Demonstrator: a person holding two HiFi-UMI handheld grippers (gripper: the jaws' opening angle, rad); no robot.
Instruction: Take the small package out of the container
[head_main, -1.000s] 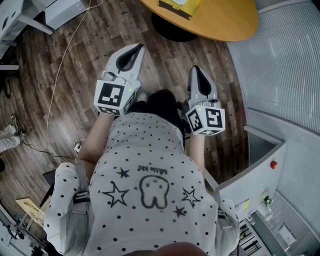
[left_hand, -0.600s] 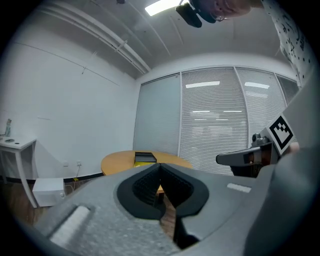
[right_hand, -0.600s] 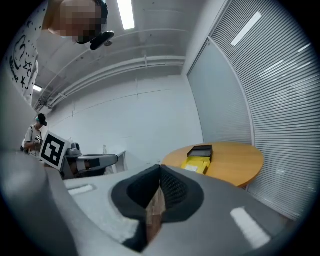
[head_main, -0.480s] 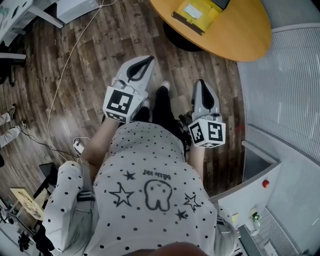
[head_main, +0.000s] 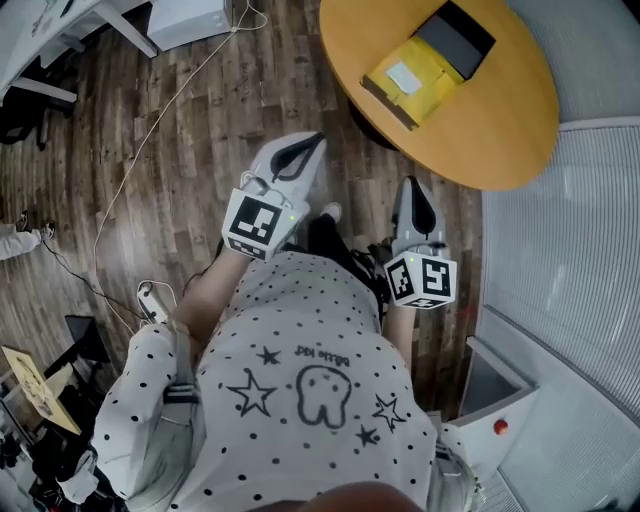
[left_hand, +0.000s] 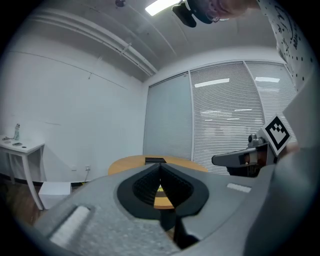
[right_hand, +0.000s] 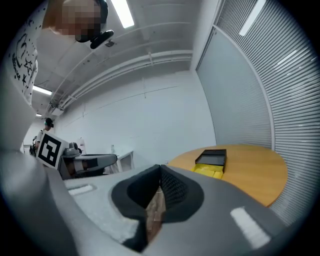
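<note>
A round orange table (head_main: 500, 120) stands ahead at the upper right. On it lies an open yellow container (head_main: 420, 75) with a black tray (head_main: 455, 38) at its far end and a small pale package (head_main: 404, 77) on the yellow part. The right gripper view shows the same container (right_hand: 209, 170) and tray (right_hand: 212, 156). My left gripper (head_main: 312, 142) is short of the table's near edge, jaws shut and empty. My right gripper (head_main: 411, 184) is just below that edge, also shut on nothing. In both gripper views, left (left_hand: 160, 167) and right (right_hand: 159, 170), the jaws meet.
A white cable (head_main: 130, 170) runs over the wooden floor (head_main: 150, 120) at the left. A white box (head_main: 190, 18) sits at the top, under a desk. Slatted blinds (head_main: 580, 250) close off the right, with a grey cabinet (head_main: 500, 425) below them.
Both grippers have moved forward toward the table, and the whole container has come into view. Their jaws stay shut.
</note>
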